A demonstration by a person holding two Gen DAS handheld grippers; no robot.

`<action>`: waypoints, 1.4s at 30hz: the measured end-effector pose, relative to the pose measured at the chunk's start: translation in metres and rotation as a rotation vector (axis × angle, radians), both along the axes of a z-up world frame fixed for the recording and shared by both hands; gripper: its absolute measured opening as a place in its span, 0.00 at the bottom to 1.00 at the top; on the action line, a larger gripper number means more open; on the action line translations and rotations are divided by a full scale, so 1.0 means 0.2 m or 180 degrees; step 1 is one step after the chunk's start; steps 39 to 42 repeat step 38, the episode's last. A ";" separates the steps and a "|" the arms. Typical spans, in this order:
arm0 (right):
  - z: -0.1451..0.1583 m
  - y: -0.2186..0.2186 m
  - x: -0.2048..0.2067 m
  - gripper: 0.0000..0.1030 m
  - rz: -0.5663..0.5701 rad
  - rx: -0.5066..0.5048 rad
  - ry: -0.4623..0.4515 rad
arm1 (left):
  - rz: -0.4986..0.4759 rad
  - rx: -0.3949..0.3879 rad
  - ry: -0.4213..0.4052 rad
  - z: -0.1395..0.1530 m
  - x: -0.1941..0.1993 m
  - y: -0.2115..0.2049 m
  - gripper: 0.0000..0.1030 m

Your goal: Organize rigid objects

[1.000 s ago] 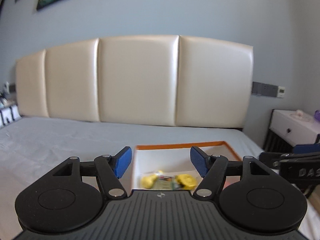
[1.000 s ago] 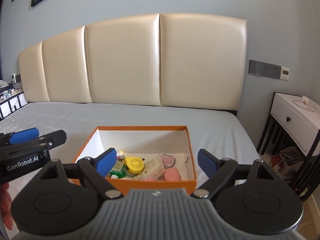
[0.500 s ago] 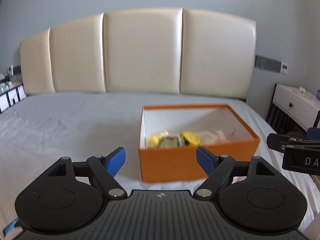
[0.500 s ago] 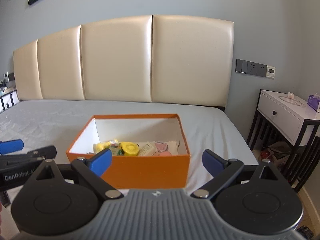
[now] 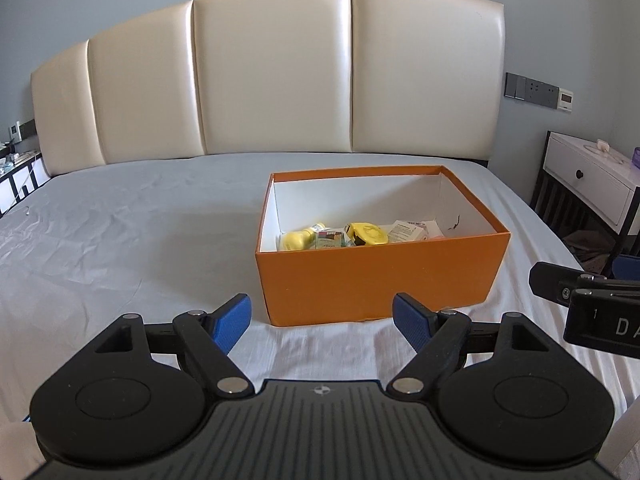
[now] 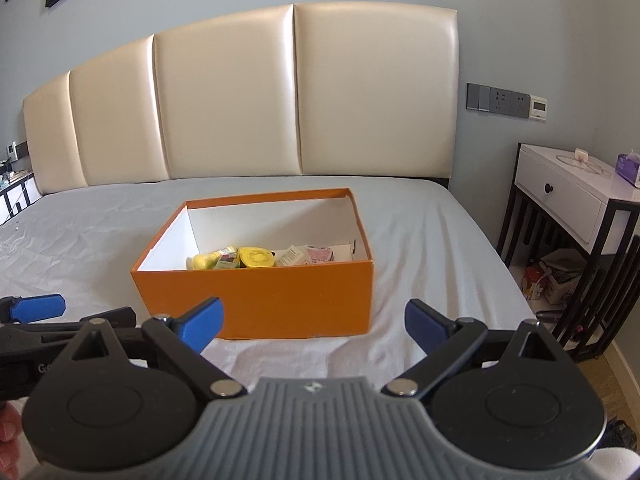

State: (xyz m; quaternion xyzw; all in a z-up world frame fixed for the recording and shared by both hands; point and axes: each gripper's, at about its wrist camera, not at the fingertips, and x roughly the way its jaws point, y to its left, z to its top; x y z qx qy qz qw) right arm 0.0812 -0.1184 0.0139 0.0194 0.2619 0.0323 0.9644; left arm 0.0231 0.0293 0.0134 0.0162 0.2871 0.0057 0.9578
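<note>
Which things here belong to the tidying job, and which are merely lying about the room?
Part of the job:
orange box
yellow bottle
yellow round case
pink packet
left gripper, open and empty
right gripper, open and empty

Just lying about:
bedside table
headboard
wall sockets

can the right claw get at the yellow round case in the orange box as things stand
Probably yes. The right claw is open and empty, the orange box has no lid, and the yellow round case lies on top. It would have to go over the near wall first.
</note>
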 end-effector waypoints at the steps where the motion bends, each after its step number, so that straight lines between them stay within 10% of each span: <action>1: 0.00 -0.01 0.00 0.93 -0.0006 0.0008 0.0005 | -0.0007 0.0002 0.0003 0.00 0.00 0.00 0.91; 42: -0.02 0.02 0.00 0.93 0.0020 -0.0065 0.0063 | -0.0020 -0.0030 0.0011 -0.01 -0.02 0.01 0.91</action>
